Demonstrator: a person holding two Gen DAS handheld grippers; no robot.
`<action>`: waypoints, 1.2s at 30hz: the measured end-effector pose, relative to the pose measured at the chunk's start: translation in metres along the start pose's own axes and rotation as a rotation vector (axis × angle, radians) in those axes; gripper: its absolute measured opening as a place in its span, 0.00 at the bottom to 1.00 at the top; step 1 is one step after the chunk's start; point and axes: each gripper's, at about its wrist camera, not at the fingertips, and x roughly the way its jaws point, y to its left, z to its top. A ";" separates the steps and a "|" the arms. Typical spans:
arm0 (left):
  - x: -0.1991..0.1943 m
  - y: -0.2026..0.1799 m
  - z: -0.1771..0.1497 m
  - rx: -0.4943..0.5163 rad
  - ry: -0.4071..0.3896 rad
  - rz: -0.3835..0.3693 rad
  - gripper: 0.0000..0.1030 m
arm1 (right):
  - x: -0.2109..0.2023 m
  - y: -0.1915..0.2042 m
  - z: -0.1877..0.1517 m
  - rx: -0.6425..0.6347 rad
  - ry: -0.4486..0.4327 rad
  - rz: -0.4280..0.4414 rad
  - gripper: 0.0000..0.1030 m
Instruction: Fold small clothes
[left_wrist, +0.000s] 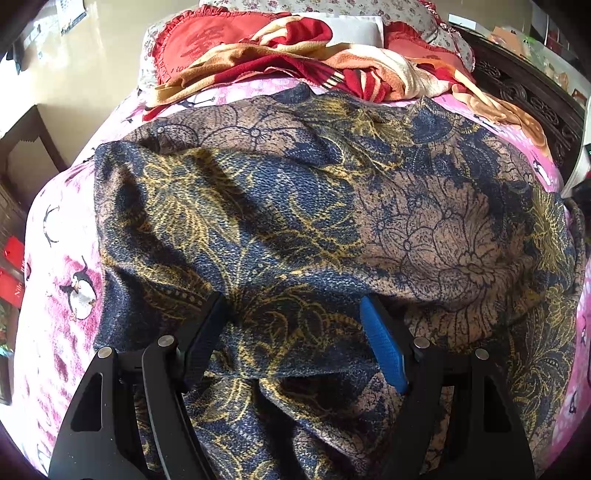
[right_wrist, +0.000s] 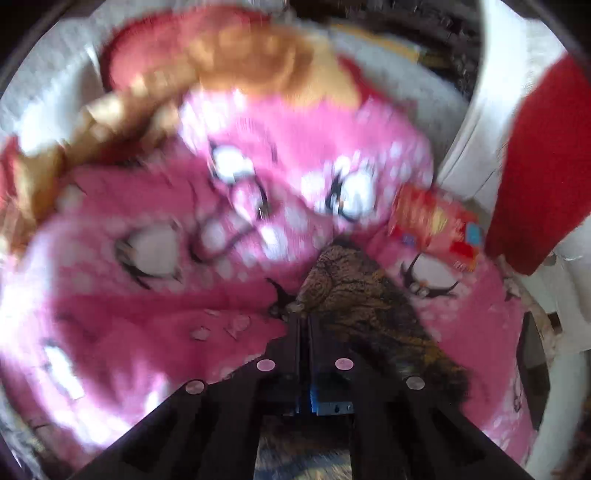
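Left wrist view: the pink penguin-print bedspread (left_wrist: 62, 280) covers the bed and serves as the folding surface. On it the floral garment (left_wrist: 295, 206), navy, gold and tan, lies spread but rumpled, wide enough to span most of the bed. The left gripper (left_wrist: 295, 332) stands with its fingers (left_wrist: 384, 350) wide apart, straddling a raised ridge of the near hem; the pads do not visibly pinch the cloth, so this hand probably steadies or waits rather than grips. A red and orange blanket (left_wrist: 295, 55) is heaped at the far end, clear of the work.

Right wrist view, motion-blurred: the right gripper (right_wrist: 303, 317) has its fingers brought fully together, apparently nipping a pointed corner of the same garment (right_wrist: 351, 280), likely to carry it over for a fold. A red packet (right_wrist: 436, 229) lies just beyond.
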 end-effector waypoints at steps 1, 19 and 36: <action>-0.002 0.002 0.000 -0.005 -0.004 0.001 0.73 | -0.019 -0.008 -0.002 0.020 -0.049 0.048 0.03; -0.090 0.064 0.021 -0.185 -0.210 0.010 0.73 | -0.277 0.149 -0.059 -0.304 -0.358 1.130 0.02; -0.073 0.082 0.006 -0.197 -0.168 0.013 0.73 | -0.166 0.229 -0.153 -0.622 -0.210 0.665 0.52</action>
